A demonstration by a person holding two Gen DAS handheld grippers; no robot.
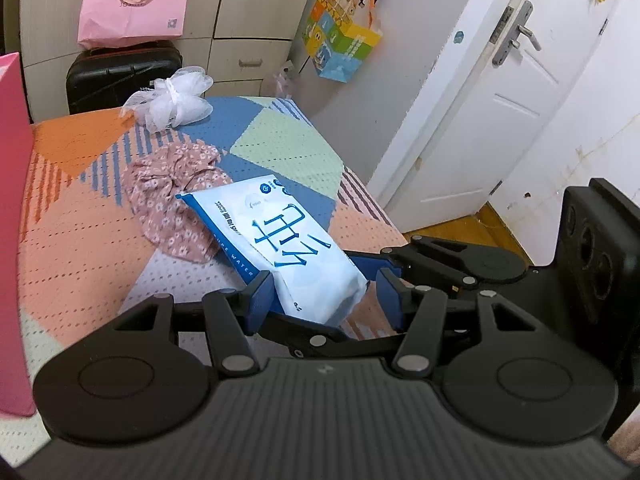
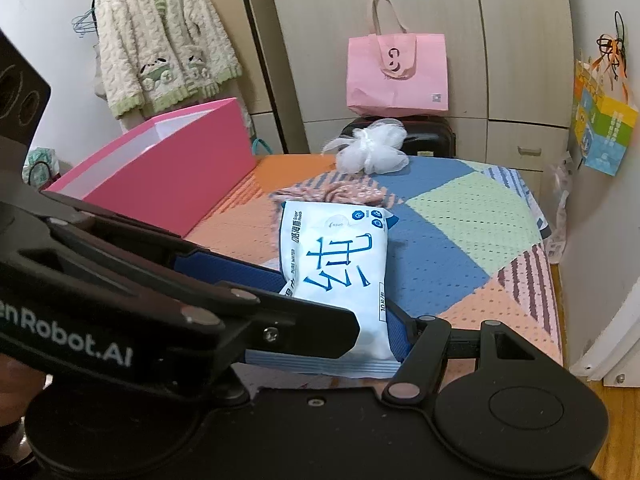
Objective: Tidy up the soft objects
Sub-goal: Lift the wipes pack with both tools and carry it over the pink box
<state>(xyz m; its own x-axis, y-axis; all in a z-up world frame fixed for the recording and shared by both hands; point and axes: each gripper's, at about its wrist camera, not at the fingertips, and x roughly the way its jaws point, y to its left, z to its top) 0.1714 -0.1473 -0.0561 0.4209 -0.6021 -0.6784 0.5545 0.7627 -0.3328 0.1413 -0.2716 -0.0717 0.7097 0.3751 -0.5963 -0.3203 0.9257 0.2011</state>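
A white and blue wipes pack is held tilted above the patchwork bed cover, its far end over a pink floral cloth. My left gripper is shut on the pack's near end, blue pads on either side. My right gripper grips the same end, and its right finger presses the pack's edge. The other finger is hidden behind the left gripper's arm. A white mesh pouf lies at the bed's far end. An open pink box stands on the left.
A pink tote sits on a black suitcase beyond the bed, in front of beige cabinets. A fluffy cardigan hangs at the left. A colourful bag hangs on the right wall near a white door.
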